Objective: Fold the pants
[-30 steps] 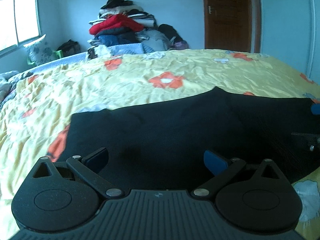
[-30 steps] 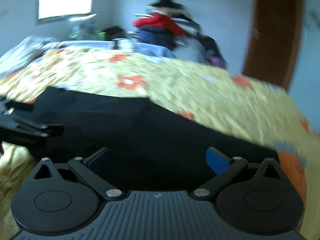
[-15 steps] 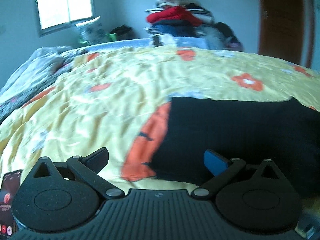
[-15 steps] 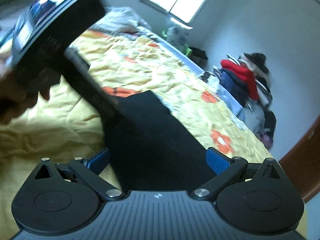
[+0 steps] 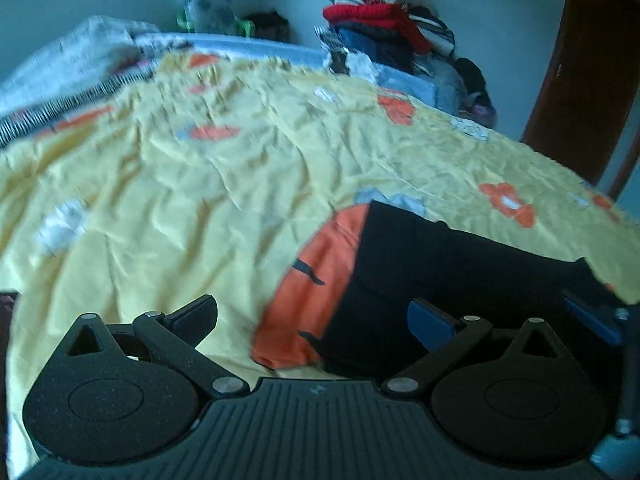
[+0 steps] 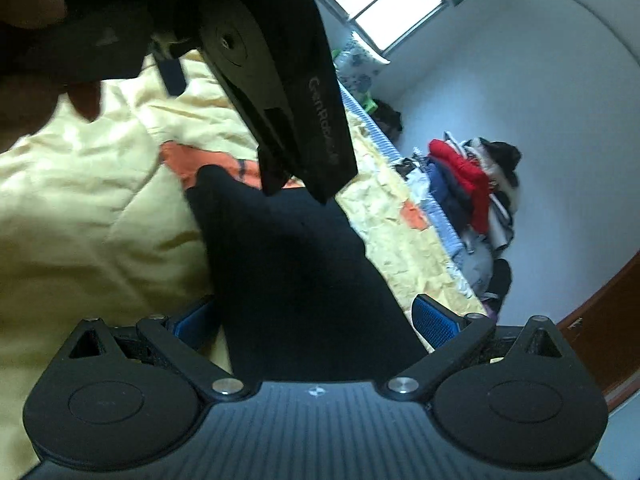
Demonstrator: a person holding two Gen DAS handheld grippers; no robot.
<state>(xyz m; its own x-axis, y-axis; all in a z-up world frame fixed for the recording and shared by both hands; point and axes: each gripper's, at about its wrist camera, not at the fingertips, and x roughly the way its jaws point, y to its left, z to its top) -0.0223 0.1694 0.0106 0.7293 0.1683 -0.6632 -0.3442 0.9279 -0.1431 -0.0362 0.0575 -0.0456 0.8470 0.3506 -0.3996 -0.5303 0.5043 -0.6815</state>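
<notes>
Lying flat on one yellow bedspread [image 5: 168, 208], one black pants [image 5: 460, 276], left tool [image 5: 316, 320] apart, right tool [image 6: 316, 320] apart.

Dim bluish daylight from window [image 6: 384, 4], blurred, fisheye-warped edges

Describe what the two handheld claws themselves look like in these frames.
Both are matte black plastic with a ribbed centre plate, two round discs with triangular cut-outs, and silver pivot screws on linkage bars. The right claw has textured blue pads. The left claw shows one blue pad and one dark one. Pale lettering, too blurred to read, runs along the left claw's body.
</notes>
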